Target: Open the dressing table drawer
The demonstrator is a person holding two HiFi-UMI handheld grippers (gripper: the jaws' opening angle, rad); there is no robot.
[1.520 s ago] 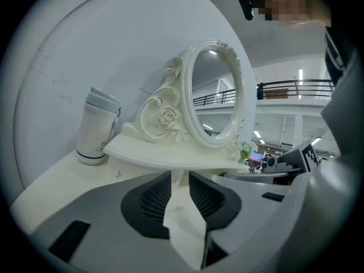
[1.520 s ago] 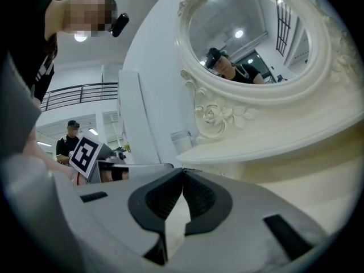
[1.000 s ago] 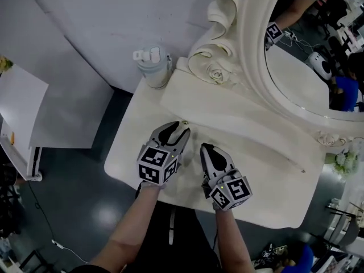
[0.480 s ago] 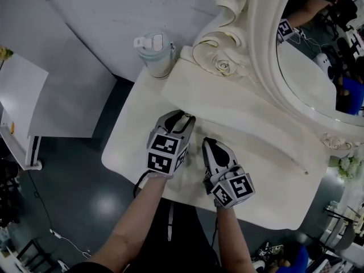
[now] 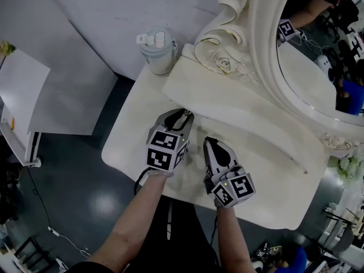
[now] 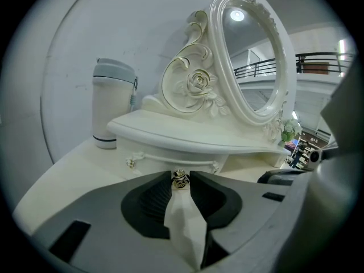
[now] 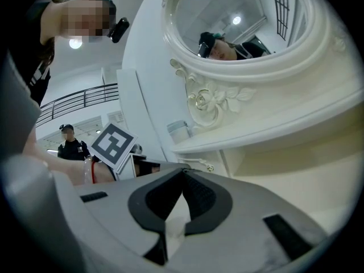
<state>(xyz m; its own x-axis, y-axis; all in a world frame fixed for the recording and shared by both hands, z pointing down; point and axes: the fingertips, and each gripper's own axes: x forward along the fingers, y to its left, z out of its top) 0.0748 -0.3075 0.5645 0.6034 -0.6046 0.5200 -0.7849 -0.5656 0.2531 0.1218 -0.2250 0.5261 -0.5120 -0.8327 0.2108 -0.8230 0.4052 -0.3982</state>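
The cream dressing table (image 5: pixel 129 136) carries a raised shelf whose small drawer front (image 6: pixel 170 157) faces me. A small gold knob (image 6: pixel 181 179) sits on that front. My left gripper (image 5: pixel 185 116) points at the drawer; in the left gripper view (image 6: pixel 181 181) its jaws are closing, with the knob right between the tips and a hair of space on each side. My right gripper (image 5: pixel 209 143) lies just to the right over the table top, apart from the drawer. Its jaws (image 7: pixel 183 170) are shut on nothing.
A pale lidded tumbler (image 5: pixel 156 50) stands at the table's back left corner, seen also in the left gripper view (image 6: pixel 112 102). The carved oval mirror (image 5: pixel 318 61) rises behind the shelf. A white board (image 5: pixel 28 95) lies on the dark floor to the left.
The left gripper's jaws have narrowed around the knob and the gripper has tipped slightly. The right gripper has stayed where it was.
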